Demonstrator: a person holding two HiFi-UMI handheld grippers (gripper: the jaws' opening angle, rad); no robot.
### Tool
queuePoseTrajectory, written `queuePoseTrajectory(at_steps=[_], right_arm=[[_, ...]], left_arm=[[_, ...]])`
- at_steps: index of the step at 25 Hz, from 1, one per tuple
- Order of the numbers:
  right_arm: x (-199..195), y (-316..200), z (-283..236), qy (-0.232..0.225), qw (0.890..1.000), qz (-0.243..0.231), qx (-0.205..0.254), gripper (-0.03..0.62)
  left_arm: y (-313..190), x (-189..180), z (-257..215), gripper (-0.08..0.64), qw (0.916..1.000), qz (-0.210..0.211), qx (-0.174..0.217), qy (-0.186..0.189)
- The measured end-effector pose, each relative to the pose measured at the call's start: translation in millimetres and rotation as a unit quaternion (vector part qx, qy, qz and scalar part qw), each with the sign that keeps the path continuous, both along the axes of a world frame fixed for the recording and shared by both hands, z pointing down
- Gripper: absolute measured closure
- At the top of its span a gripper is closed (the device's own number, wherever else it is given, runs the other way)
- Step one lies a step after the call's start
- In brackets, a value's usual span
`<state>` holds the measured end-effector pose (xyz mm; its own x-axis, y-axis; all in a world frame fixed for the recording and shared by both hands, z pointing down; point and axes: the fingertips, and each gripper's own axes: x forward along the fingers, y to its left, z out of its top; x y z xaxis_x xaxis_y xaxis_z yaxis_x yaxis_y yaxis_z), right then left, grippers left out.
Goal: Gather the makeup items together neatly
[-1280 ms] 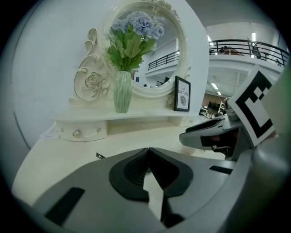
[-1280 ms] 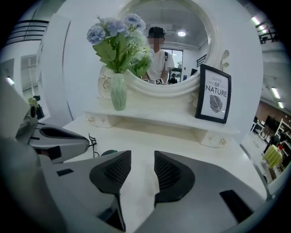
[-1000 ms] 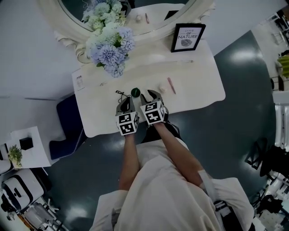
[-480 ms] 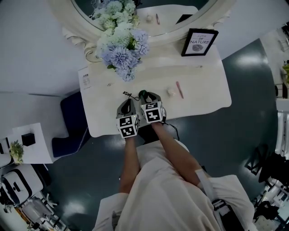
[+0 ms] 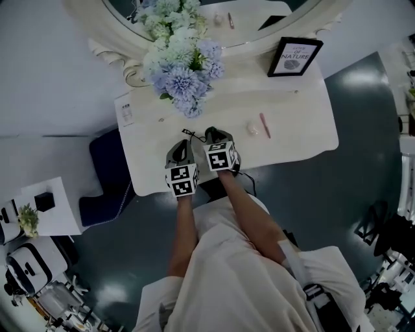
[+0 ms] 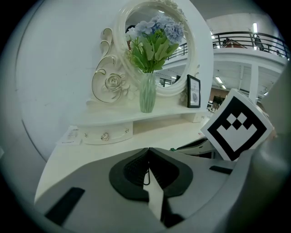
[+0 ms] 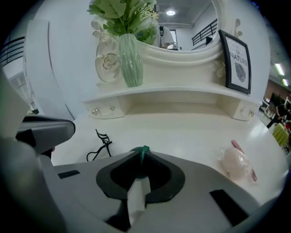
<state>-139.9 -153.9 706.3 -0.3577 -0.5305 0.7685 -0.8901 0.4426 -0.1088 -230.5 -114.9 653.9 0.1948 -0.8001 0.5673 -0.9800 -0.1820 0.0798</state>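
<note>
In the right gripper view a small dark green makeup item [image 7: 143, 153] shows as a sliver pinched between the tips of my right gripper [image 7: 142, 157]. Its jaws have just been closing and now hold it. In the head view that gripper [image 5: 211, 134] covers the item. My left gripper [image 5: 181, 145] sits just to its left, and its jaws [image 6: 148, 151] meet with nothing between them. A black eyelash curler [image 5: 189, 134] [image 7: 97, 144] lies just beyond the two grippers. To the right lie a pale pink wrapped puff [image 7: 237, 164] [image 5: 253, 128] and a pink pencil [image 5: 264, 124].
The white vanity table [image 5: 298, 139] carries a vase of blue and white flowers [image 5: 185, 65], a framed print [image 5: 295, 57], an oval mirror [image 5: 272, 13] and a small card [image 5: 124, 109]. A dark blue stool [image 5: 104, 168] stands at the table's left.
The right gripper has sunk onto the green item and its jaws have narrowed around it; the item no longer shows in the head view. Both grippers sit slightly farther onto the table.
</note>
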Motion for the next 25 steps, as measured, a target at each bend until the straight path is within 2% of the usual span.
queuePoseTrajectory(at_steps=[3,10,18,25], right_arm=[[-0.2,1.4,-1.0,0.010,1.000,-0.015,0.006,0.540],[13.2,-1.6,-14.6,0.010,0.999,-0.029,0.031,0.545],[50.0,-6.1,-27.5,0.013,0.999,-0.019,0.048,0.545],[86.2,-0.5,-16.1,0.022,0.999,-0.014,0.036,0.545]], left_arm=[[-2.1,3.0,-1.3,0.545,1.0000,0.002,0.003,0.001],[-4.6,17.8,-4.7,0.545,0.9999,0.003,0.010,0.007],[-5.7,48.1,-8.1,0.545,0.9997,0.009,0.019,0.013],[-6.2,66.9,-12.1,0.545,0.9994,0.002,0.031,0.013]])
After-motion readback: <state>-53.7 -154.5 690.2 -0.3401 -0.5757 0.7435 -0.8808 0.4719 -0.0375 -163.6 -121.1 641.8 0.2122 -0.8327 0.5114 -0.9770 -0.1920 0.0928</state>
